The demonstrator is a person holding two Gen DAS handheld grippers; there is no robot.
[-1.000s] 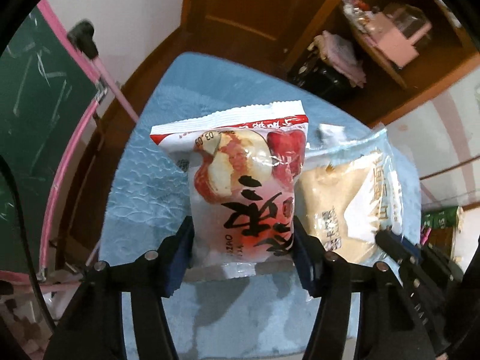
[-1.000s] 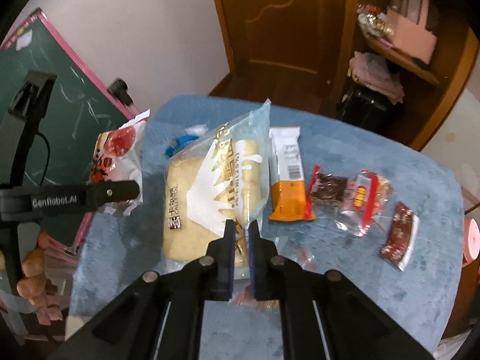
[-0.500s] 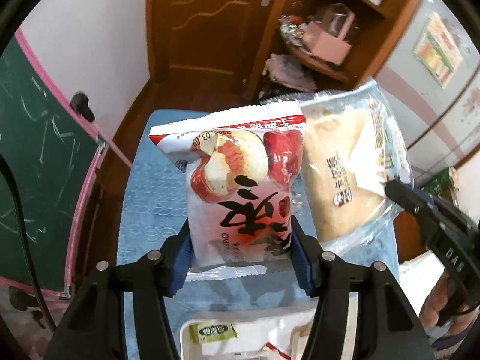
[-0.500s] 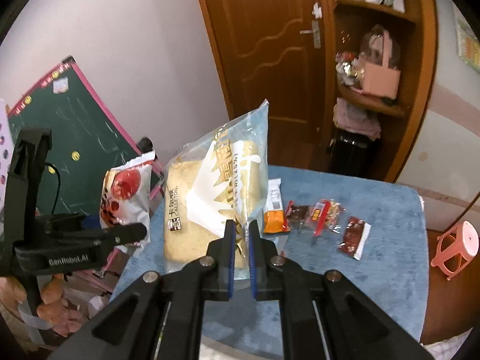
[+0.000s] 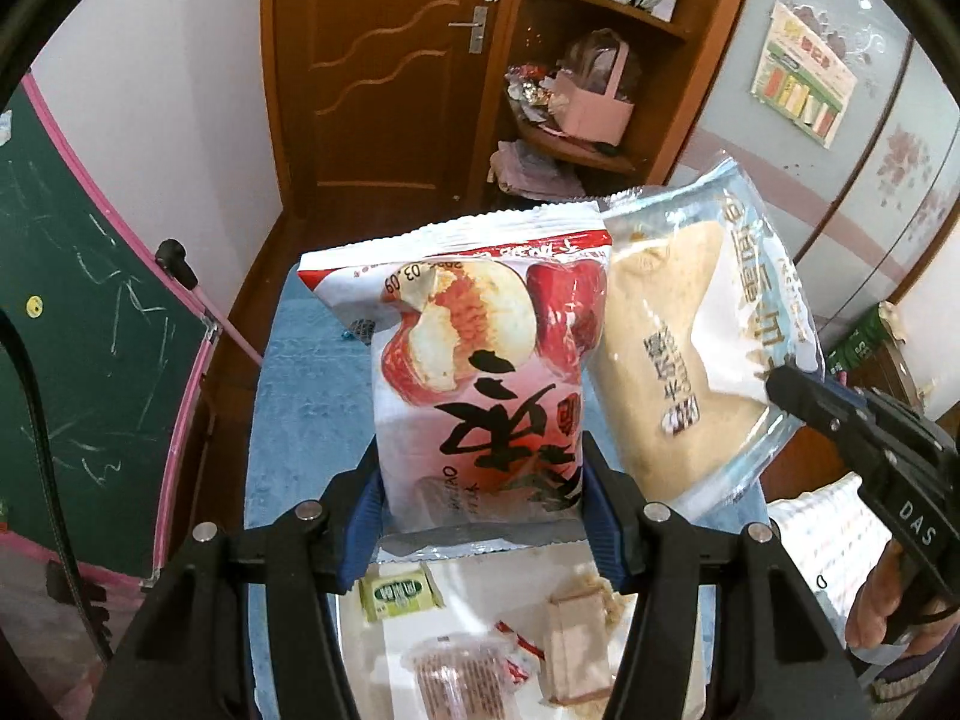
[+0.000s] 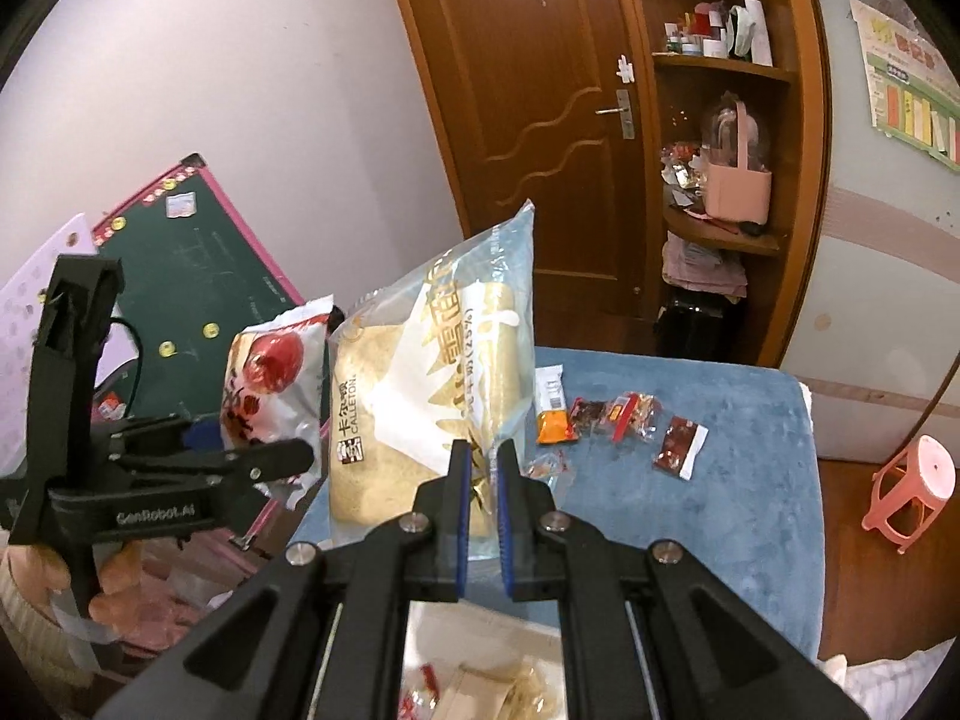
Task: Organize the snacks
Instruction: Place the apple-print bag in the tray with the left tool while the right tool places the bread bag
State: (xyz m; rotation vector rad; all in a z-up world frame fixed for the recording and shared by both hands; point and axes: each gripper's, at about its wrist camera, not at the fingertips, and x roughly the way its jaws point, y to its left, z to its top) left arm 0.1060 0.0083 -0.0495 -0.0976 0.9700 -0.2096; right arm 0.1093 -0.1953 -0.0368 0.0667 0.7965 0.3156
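left tongs (image 5: 483,516) clamp red bag (image 5: 480,384), aloft | right tongs (image 6: 480,516) pinch bread bag (image 6: 432,396) edge, at 2 o'clock | lower both level into tray (image 5: 690,678) at 6 o'clock, release separately

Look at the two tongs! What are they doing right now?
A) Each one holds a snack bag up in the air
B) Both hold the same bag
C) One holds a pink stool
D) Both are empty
A: the left tongs clamp the red-and-white snack bag, and the right tongs pinch the clear bread bag, both lifted above the blue table.
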